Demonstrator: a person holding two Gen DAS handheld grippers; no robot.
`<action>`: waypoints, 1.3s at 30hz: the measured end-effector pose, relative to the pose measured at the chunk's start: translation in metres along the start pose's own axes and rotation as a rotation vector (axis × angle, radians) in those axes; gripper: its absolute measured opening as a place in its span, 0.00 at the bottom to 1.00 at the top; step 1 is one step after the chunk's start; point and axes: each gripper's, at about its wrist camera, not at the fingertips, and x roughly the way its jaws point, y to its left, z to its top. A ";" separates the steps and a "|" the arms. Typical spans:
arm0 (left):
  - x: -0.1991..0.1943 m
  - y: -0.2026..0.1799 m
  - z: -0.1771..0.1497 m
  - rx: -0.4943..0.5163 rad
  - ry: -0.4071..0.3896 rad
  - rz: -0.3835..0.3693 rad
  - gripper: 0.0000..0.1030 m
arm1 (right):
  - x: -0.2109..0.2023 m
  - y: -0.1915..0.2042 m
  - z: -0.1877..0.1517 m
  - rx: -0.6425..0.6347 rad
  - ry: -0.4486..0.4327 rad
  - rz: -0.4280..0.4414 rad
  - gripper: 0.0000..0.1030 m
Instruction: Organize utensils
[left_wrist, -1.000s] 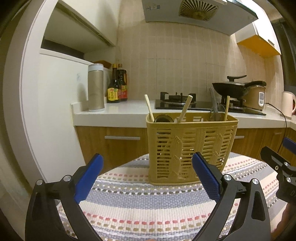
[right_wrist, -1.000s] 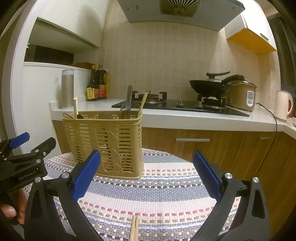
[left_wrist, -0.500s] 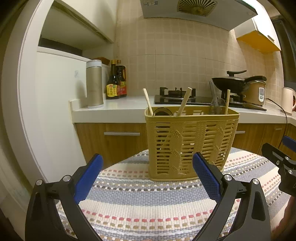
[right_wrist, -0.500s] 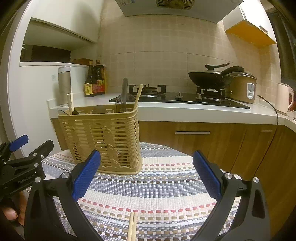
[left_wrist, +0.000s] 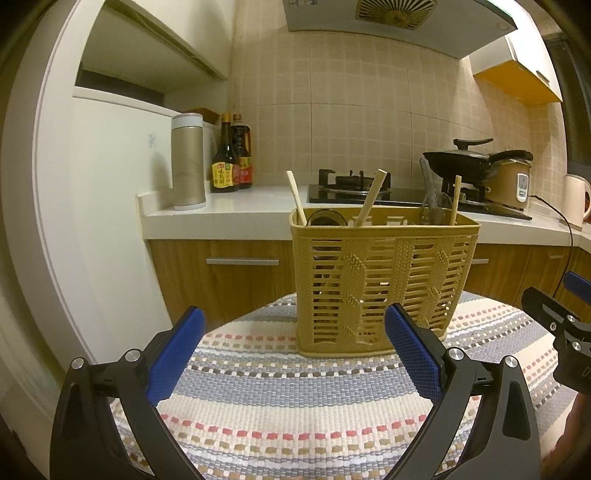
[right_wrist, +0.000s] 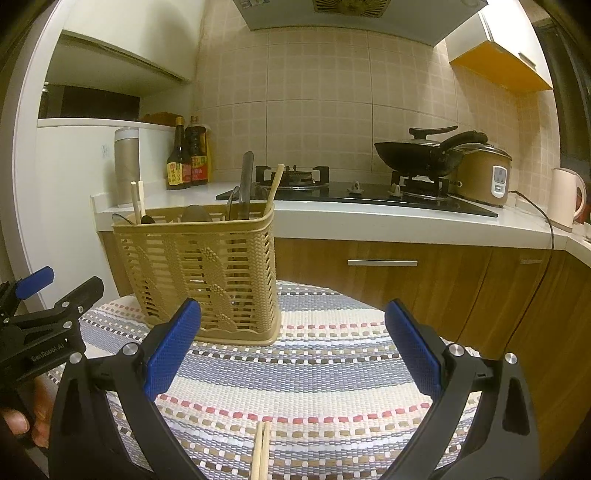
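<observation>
Right wrist view: right gripper (right_wrist: 291, 347) is hovering wide open, empty, over paired chopsticks (right_wrist: 261, 450) lying near on the striped mat (right_wrist: 332, 373). Left gripper (left_wrist: 293, 349) is also gaping, empty, facing the yellow utensil basket (left_wrist: 380, 280). Risk: thin sticks rolling apart during pinching.

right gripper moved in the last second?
Yes. The right gripper has dropped: the basket rim now overlaps the counter edge behind it.

A black wok (right_wrist: 419, 157) is sitting on the stove (right_wrist: 354, 194), a rice cooker (right_wrist: 484, 173) standing just beside it (kettle (right_wrist: 565, 197) further right).
</observation>
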 end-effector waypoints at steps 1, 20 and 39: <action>0.000 0.000 0.000 -0.001 0.000 -0.001 0.92 | 0.000 0.000 0.000 -0.001 0.001 0.000 0.92; -0.001 -0.006 -0.002 0.020 -0.005 0.002 0.92 | 0.001 0.000 0.000 -0.001 0.005 -0.010 0.92; 0.001 -0.005 -0.002 0.014 0.005 -0.002 0.92 | 0.004 -0.001 -0.001 0.002 0.019 -0.010 0.92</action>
